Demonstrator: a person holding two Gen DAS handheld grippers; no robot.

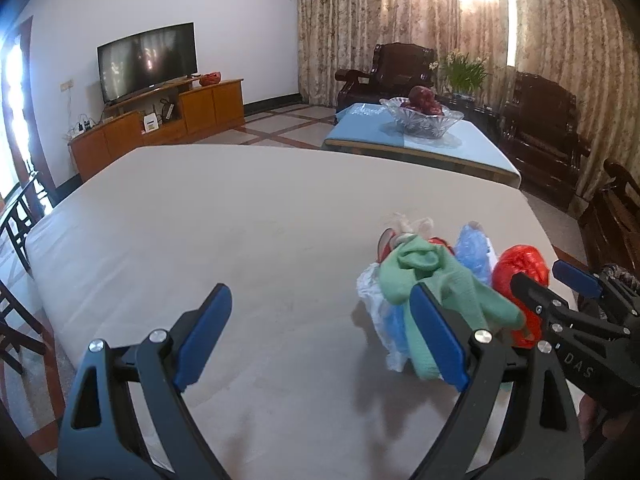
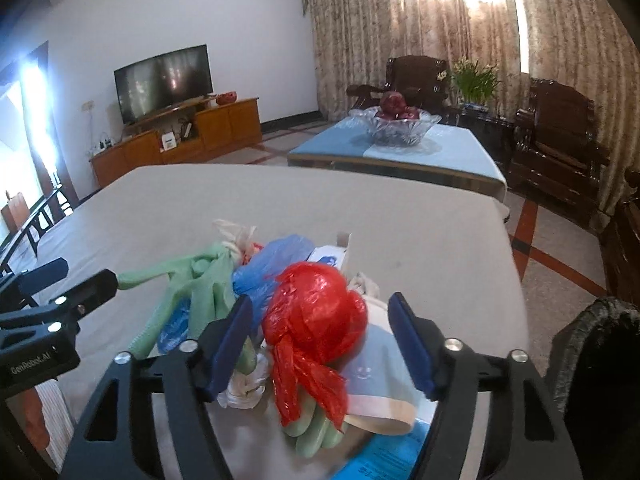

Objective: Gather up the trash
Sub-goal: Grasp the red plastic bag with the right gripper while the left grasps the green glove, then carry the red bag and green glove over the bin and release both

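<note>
The red bag [image 2: 316,316] sits right between my right claw's [image 2: 320,336] half-open fingers, not squeezed; my left claw [image 1: 320,336], wide and empty, is off to its side.

A home living room: a television [image 1: 147,62] on a wooden cabinet [image 1: 160,128], 2 dark carved armchairs [image 2: 556,140] before patterned curtains [image 1: 400,28], and a glass fruit bowl [image 2: 394,126] (apples, probably) on a low table [image 2: 460,152].

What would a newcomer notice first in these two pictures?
A crumpled red plastic bag sits between the open jaws of the right gripper, atop a trash heap on the beige table. Beside it lie a green cloth and a blue plastic bag.
</note>
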